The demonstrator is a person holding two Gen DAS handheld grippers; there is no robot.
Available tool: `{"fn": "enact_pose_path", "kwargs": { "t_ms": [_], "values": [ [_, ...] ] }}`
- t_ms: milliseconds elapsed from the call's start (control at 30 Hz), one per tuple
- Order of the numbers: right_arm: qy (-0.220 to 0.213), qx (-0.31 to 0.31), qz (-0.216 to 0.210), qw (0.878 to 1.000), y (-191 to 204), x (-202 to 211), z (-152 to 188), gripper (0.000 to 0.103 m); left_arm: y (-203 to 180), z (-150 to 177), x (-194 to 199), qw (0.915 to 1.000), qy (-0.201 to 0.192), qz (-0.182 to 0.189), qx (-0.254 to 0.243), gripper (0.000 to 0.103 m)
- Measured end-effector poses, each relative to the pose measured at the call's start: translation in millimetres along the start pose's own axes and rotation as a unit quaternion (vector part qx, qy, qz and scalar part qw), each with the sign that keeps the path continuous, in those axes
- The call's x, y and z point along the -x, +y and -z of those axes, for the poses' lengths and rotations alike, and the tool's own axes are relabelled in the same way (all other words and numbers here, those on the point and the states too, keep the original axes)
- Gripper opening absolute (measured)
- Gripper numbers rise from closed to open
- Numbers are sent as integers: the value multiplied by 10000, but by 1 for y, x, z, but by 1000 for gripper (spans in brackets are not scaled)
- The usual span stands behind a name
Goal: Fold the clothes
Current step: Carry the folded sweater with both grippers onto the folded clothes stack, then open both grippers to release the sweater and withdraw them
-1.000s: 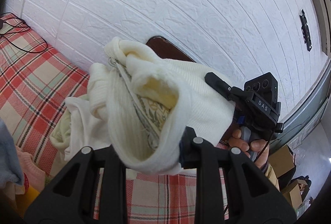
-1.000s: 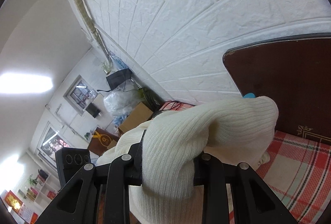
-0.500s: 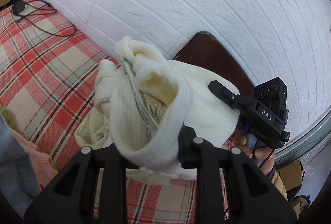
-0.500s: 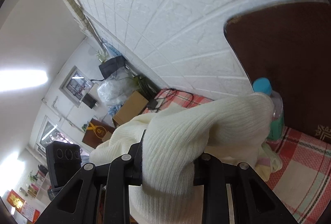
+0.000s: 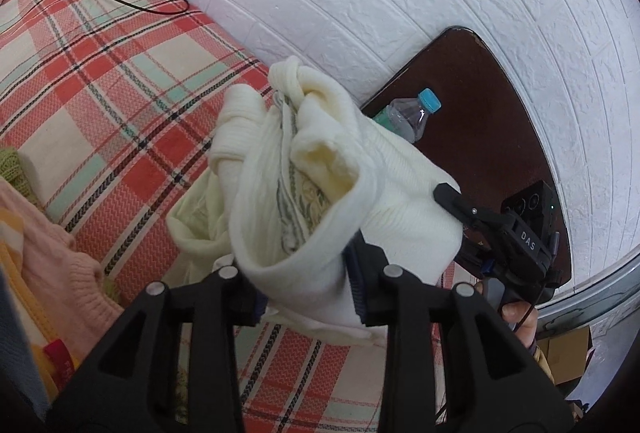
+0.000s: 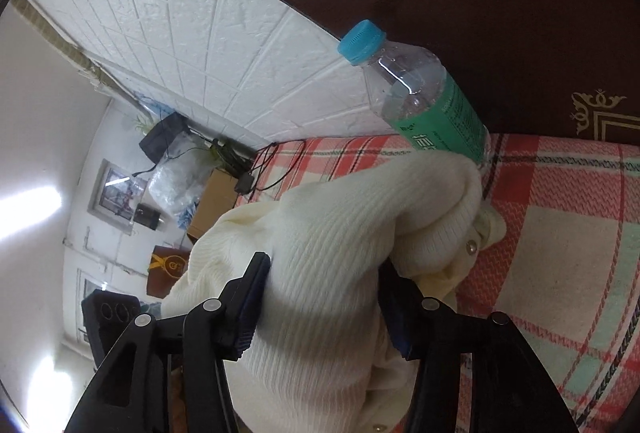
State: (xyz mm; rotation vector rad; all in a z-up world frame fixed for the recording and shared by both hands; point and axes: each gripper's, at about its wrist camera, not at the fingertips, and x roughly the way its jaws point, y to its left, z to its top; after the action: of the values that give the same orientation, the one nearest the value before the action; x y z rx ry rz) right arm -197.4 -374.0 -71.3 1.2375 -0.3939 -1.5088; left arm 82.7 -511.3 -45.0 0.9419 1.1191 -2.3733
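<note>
Now both grippers, left gripper (image 5: 306, 285) and right gripper (image 6: 320, 307), each clamped on the cream sweater (image 5: 320, 193), have swung down toward the plaid bedspread (image 5: 100, 85), likely to spread it for folding

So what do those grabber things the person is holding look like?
Both are black plastic. The left gripper has two angular arms with cut-out holes, silver screws and dark blue pads on the jaws. The right gripper matches it. In the left wrist view, its boxy black body shows round lenses, white letters "DAS" and a thin black cable.
</note>
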Motion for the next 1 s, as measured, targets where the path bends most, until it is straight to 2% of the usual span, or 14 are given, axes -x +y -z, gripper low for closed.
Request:
{"fn": "enact_pose_path", "kwargs": {
  "t_ms": [33,133,167,233,300,533,700,833,867,900,967,1000],
  "values": [
    [-10,11,11,10000,-1,3,2,58,2,1,0,10000,0,-37,25,36],
    [-113,262,160,9995,6,16,7,59,3,6,2,9998,-46,-175,6,45],
    [-132,366,185,9991,9,20,9,60,2,8,3,9997,-71,-225,-18,51],
    [-114,586,303,9978,17,26,15,60,2,13,7,9996,-124,-234,-74,56],
    [-71,828,401,9957,27,28,22,60,2,18,11,9996,-188,-190,-121,66],
    [515,1458,1195,9807,45,-4,50,60,-6,46,28,9976,-539,-221,-373,68],
    [424,1828,1391,9723,56,-1,66,61,-22,78,40,9945,-701,-152,-766,68],
    [189,2311,1577,9599,73,22,86,67,-46,111,45,9855,-743,-284,-1496,73],
    [126,2448,1617,9559,78,28,93,69,-53,118,47,9819,-772,-338,-1699,81],
    [34,2582,1606,9526,84,37,100,70,-58,125,51,9782,-861,-371,-1854,84],
    [-175,2842,1604,9451,94,55,117,80,-68,138,59,9706,-1046,-482,-2115,85],
    [-307,2950,1600,9415,98,64,126,81,-72,142,62,9679,-1099,-531,-2199,88]
  ]
}}
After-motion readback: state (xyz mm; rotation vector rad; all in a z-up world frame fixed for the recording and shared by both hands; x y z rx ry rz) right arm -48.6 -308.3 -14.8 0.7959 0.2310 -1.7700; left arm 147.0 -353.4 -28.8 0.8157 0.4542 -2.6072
